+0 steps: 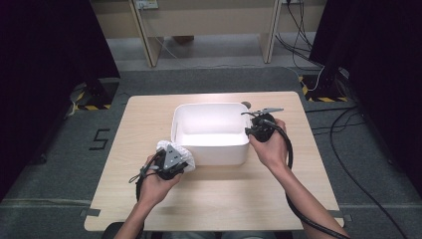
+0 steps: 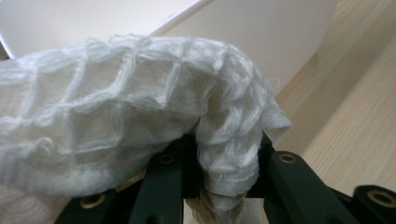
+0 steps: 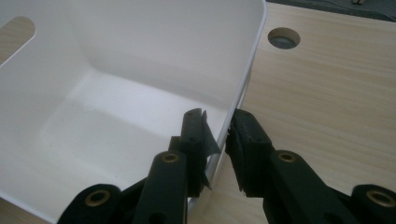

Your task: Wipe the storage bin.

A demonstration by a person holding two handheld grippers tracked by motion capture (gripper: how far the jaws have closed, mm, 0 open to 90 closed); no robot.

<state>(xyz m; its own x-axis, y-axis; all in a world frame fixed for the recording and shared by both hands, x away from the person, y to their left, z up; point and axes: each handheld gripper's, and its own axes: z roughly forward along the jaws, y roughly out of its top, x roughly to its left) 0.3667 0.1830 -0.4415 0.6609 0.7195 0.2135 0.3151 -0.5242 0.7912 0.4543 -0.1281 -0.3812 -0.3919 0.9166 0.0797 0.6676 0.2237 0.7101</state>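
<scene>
While your left gripper (image 1: 175,158) pinches the white cloth (image 2: 140,116) between its jaws just off the near left corner of the white bin (image 1: 211,149), your right gripper (image 3: 219,135) clamps the bin's right wall, one jaw inside, one outside. Bin sits mid-table (image 1: 224,199), toward the far edge.

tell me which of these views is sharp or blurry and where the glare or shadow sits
High view: evenly lit and fairly sharp, dark at both sides, the white bin bright inside. Left gripper view: the white cloth is so close that it looks soft, and the bin wall behind is washed out. Right gripper view: the right gripper is crisp on the bin's rim, with a soft shadow across the bin floor.
</scene>
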